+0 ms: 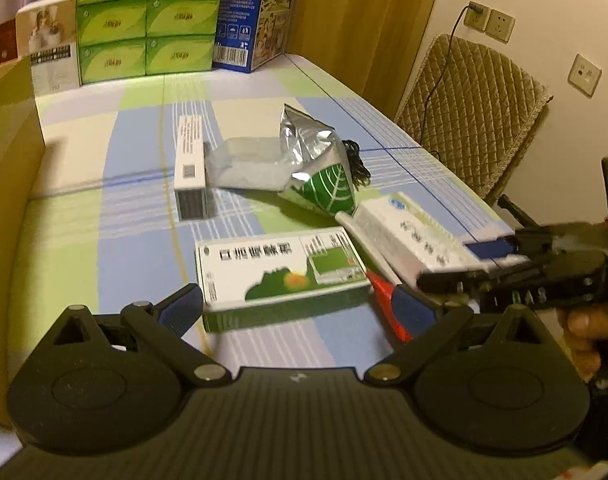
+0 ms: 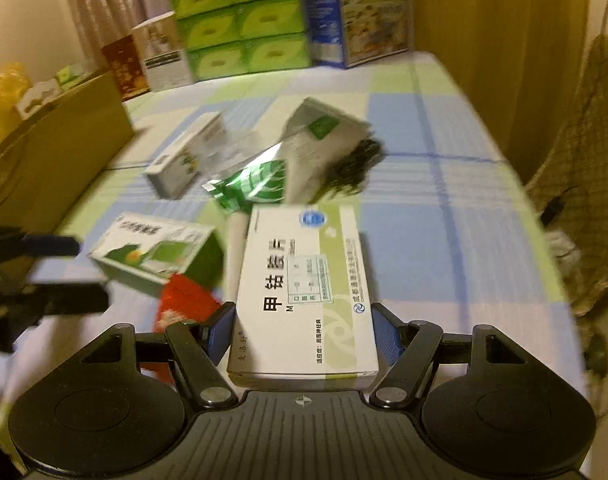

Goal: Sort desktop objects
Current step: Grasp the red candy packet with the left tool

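Note:
My left gripper [image 1: 299, 308] is open, its blue-padded fingers on either side of a green-and-white medicine box [image 1: 281, 274] that lies on the checked tablecloth. My right gripper [image 2: 301, 330] stands around the near end of a white medicine box [image 2: 304, 280]; the pads are close to its sides and contact is not clear. That box [image 1: 408, 232] and the right gripper [image 1: 496, 264] show at right in the left wrist view. Beyond lie a silver-green foil pouch [image 1: 324, 168], a long white box [image 1: 189, 168], a clear plastic bag [image 1: 249, 162] and a black tangle [image 1: 358, 162].
A cardboard box [image 1: 7, 160] stands along the left. Green tissue packs [image 1: 143, 16] and a blue carton [image 1: 255, 12] are stacked at the table's far end. A red object [image 1: 386, 300] and a white tube [image 1: 368, 244] lie between the two medicine boxes. A padded chair [image 1: 472, 112] stands at right.

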Demonstrator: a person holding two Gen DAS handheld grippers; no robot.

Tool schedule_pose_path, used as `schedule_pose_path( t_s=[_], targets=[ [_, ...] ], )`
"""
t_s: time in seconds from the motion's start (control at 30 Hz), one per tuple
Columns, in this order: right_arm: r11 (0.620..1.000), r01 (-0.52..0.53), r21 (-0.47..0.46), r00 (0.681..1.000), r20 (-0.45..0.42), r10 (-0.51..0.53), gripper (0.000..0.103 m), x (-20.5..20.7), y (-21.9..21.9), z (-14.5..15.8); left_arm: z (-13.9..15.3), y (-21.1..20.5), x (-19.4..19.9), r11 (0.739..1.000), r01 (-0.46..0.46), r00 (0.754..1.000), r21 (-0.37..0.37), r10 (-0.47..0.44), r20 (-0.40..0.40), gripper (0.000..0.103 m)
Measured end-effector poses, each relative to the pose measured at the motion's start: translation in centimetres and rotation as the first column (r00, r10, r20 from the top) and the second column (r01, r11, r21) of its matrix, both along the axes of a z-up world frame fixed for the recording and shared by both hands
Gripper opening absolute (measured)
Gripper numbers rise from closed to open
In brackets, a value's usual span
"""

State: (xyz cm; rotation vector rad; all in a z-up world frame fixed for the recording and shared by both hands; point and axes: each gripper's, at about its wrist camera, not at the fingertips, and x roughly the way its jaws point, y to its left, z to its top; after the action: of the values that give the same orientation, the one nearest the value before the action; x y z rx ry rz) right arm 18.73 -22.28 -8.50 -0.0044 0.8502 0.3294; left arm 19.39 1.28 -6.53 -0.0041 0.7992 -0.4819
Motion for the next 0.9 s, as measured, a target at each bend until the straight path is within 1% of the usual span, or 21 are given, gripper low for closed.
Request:
schedule_pose_path(
  t_s=[0.07, 0.13, 0.17, 0.33, 0.37, 0.4, 0.47, 0.67, 0.77, 0.83, 0.9],
  targets=[
    [1.000, 0.025, -0.014, 1.000, 0.011, -0.025, 0.068, -0.1, -0.6, 0.3, 0.0, -0.5, -0.6, 1.000, 0.020, 1.000, 0.001, -0.020, 0.001, 0.092],
    [0.998, 0.056, -0.010, 0.998, 0.005, -0.056, 0.068, -0.3, -1.5, 0.3, 0.0, -1.6, -1.2, 0.998, 0.063, 0.998, 0.012, -0.063, 0.009, 0.088],
    [0.998, 0.066, -0.007, 0.998, 0.003, -0.066, 0.068, -0.4, -1.8, 0.4, 0.0, -2.3, -1.4, 0.996, 0.084, 0.996, 0.021, -0.084, 0.016, 0.083],
    [0.996, 0.092, -0.004, 0.996, -0.004, -0.092, 0.068, -0.6, -2.8, 0.4, -0.8, -5.8, -2.4, 0.982, 0.179, 0.983, 0.057, -0.181, 0.022, 0.056],
    [0.996, 0.090, -0.007, 0.996, -0.006, -0.090, 0.068, -0.6, -2.8, 0.4, -1.1, -6.5, -2.5, 0.979, 0.190, 0.981, 0.071, -0.192, 0.019, 0.043],
    [0.996, 0.087, -0.011, 0.996, -0.008, -0.087, 0.068, -0.7, -2.8, 0.3, -1.3, -7.0, -2.5, 0.977, 0.198, 0.980, 0.083, -0.200, 0.019, 0.033],
    [0.996, 0.082, -0.018, 0.997, -0.009, -0.082, 0.068, -0.7, -2.7, 0.2, -1.6, -7.6, -2.5, 0.977, 0.187, 0.981, 0.105, -0.191, 0.026, 0.026],
    [0.998, 0.070, -0.010, 0.997, -0.012, -0.070, 0.068, -1.1, -2.8, 0.3, -1.6, -7.1, -2.6, 0.973, 0.195, 0.980, 0.121, -0.198, 0.008, 0.020],
    [0.997, 0.073, 0.000, 0.997, -0.015, -0.073, 0.068, -1.8, -2.7, 0.4, -1.5, -6.1, -2.9, 0.974, 0.193, 0.981, 0.121, -0.193, -0.017, 0.020],
    [0.997, 0.079, 0.004, 0.997, -0.020, -0.079, 0.068, -2.3, -2.6, 0.5, -1.5, -5.5, -3.2, 0.974, 0.183, 0.983, 0.133, -0.182, -0.021, 0.020],
    [0.997, 0.080, 0.007, 0.997, -0.021, -0.080, 0.068, -2.9, -2.3, 0.5, -1.4, -5.2, -3.4, 0.973, 0.176, 0.984, 0.151, -0.177, -0.013, 0.022]
  ],
)
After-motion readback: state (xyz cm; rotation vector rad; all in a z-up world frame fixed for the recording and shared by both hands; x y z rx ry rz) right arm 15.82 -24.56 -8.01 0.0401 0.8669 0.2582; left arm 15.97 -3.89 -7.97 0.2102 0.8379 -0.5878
